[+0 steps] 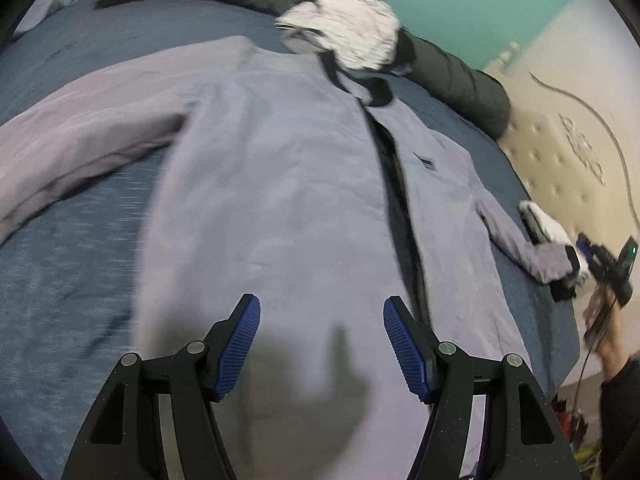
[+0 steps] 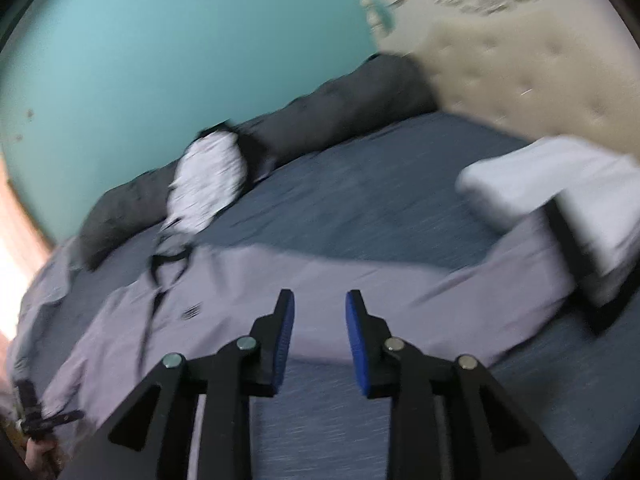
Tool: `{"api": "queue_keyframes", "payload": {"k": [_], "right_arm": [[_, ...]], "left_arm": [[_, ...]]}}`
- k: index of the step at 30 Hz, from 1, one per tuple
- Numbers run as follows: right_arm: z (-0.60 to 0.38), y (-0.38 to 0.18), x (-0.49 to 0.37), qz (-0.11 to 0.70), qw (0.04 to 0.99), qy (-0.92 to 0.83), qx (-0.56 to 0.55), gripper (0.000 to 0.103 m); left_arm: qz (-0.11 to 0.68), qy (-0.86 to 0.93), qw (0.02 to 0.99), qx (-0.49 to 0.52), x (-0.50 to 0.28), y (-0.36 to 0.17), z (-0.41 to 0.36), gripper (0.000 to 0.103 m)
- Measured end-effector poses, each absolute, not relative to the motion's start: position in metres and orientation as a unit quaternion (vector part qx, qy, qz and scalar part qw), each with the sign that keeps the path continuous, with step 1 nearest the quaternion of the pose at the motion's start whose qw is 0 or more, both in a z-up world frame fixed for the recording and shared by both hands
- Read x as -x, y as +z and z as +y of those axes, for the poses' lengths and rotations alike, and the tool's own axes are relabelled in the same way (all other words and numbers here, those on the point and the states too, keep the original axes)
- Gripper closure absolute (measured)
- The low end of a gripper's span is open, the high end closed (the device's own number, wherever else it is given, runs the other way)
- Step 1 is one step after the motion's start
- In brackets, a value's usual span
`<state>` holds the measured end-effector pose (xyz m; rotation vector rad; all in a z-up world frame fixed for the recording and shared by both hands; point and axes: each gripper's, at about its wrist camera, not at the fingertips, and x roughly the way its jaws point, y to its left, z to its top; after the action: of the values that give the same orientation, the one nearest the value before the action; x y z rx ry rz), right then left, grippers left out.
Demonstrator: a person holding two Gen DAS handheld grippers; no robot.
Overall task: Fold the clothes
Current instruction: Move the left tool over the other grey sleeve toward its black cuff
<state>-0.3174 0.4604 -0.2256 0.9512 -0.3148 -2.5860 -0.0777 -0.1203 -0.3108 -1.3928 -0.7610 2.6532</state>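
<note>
A lilac-grey coat (image 1: 280, 184) lies front up and spread out on the bed, its dark zip line running down the middle. Its white fur hood (image 1: 352, 28) is at the far end. My left gripper (image 1: 322, 302) hovers open over the coat's lower body with nothing between its blue pads. In the right wrist view the coat's sleeve (image 2: 400, 292) stretches to the right and ends in a white fur cuff (image 2: 560, 184). My right gripper (image 2: 320, 300) is over that sleeve, its jaws a little apart and nothing between them. The left wrist view shows the right gripper (image 1: 584, 246) beside the cuff.
The bed has a blue cover (image 1: 60, 280). A dark grey bolster (image 1: 460, 76) runs along the teal wall behind the hood. A beige tufted headboard (image 2: 520, 72) stands at the right. A person's hand and dark sleeve (image 1: 616, 364) show at the right edge.
</note>
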Motion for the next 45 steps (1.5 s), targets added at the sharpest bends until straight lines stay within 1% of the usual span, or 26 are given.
{"api": "queue_keyframes", "payload": {"k": [4,8,11,15,17,18,19,21,25,30,36,40,45], "right_arm": [[0.399,-0.248,0.305,-0.13,0.243,-0.895,-0.35,0.076],[0.348,-0.271,0.289,-0.149,0.293,-0.87,-0.367,0.076],[0.319,-0.284,0.275,-0.16,0.33,-0.851,-0.376,0.076],[0.29,-0.3,0.261,-0.149,0.367,-0.835,-0.383,0.075],[0.281,-0.31,0.256,-0.145,0.381,-0.827,-0.387,0.072],[0.279,-0.316,0.255,-0.146,0.382,-0.824,-0.391,0.066],[0.278,-0.322,0.254,-0.147,0.383,-0.821,-0.396,0.063],[0.274,-0.333,0.257,-0.157,0.384,-0.812,-0.411,0.062],[0.273,-0.335,0.259,-0.157,0.385,-0.815,-0.405,0.062],[0.274,-0.337,0.256,-0.163,0.389,-0.812,-0.404,0.061],[0.273,-0.334,0.253,-0.163,0.395,-0.812,-0.397,0.058],[0.274,-0.336,0.252,-0.169,0.393,-0.812,-0.398,0.056],[0.272,-0.337,0.253,-0.171,0.393,-0.812,-0.397,0.056]], "left_arm": [[-0.262,0.851,-0.008,0.456,0.06,-0.303,-0.161,0.035],[-0.301,0.837,-0.062,0.453,0.037,-0.302,-0.217,0.035],[-0.31,0.829,-0.111,0.453,0.023,-0.304,-0.252,0.035],[-0.322,0.815,-0.171,0.45,0.003,-0.306,-0.3,0.035],[-0.321,0.814,-0.191,0.446,-0.004,-0.304,-0.324,0.035],[-0.315,0.812,-0.204,0.446,-0.007,-0.303,-0.334,0.035],[-0.308,0.81,-0.216,0.449,-0.007,-0.303,-0.343,0.035],[-0.3,0.808,-0.231,0.451,-0.006,-0.304,-0.361,0.035],[-0.287,0.801,-0.261,0.456,-0.005,-0.311,-0.39,0.035],[-0.255,0.79,-0.275,0.485,-0.009,-0.333,-0.402,0.035],[-0.26,0.799,-0.289,0.459,-0.022,-0.325,-0.407,0.035],[-0.259,0.817,-0.262,0.444,-0.001,-0.312,-0.401,0.035],[-0.248,0.827,-0.227,0.451,0.036,-0.314,-0.384,0.035]]}}
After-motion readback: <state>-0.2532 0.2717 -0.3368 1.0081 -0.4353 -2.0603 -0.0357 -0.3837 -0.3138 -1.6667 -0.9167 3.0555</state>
